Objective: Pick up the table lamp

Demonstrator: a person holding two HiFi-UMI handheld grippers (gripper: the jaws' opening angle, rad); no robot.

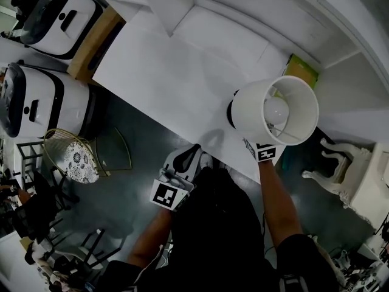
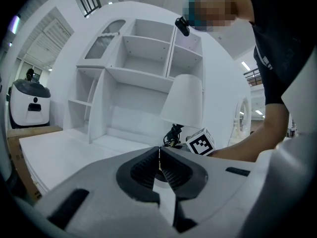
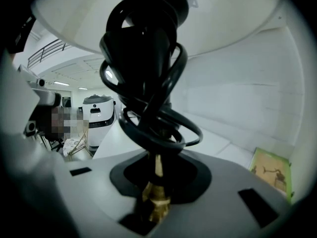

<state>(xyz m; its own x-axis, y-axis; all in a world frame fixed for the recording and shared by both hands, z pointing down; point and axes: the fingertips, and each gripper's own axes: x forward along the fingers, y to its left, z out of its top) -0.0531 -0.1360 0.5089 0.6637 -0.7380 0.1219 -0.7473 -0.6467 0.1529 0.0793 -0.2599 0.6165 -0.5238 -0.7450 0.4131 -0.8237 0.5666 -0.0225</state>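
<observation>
The table lamp has a white shade (image 1: 276,111) with its bulb showing inside, and it hangs over the near edge of the white table (image 1: 164,72). My right gripper (image 1: 258,145) sits under the shade. In the right gripper view its jaws (image 3: 157,175) are shut on the lamp's brass stem (image 3: 156,192), with the black cord (image 3: 148,83) coiled just above them. My left gripper (image 1: 185,160) hovers lower and to the left, off the table edge. Its pads (image 2: 159,155) meet with nothing between them, and it faces the lamp (image 2: 183,103).
A white shelf unit (image 2: 138,73) stands at the back of the table. A green book (image 1: 302,70) lies near the lamp. Two white and black machines (image 1: 36,99) and a gold wire stool (image 1: 76,157) stand on the floor at left, and a white ornate piece of furniture (image 1: 346,169) at right.
</observation>
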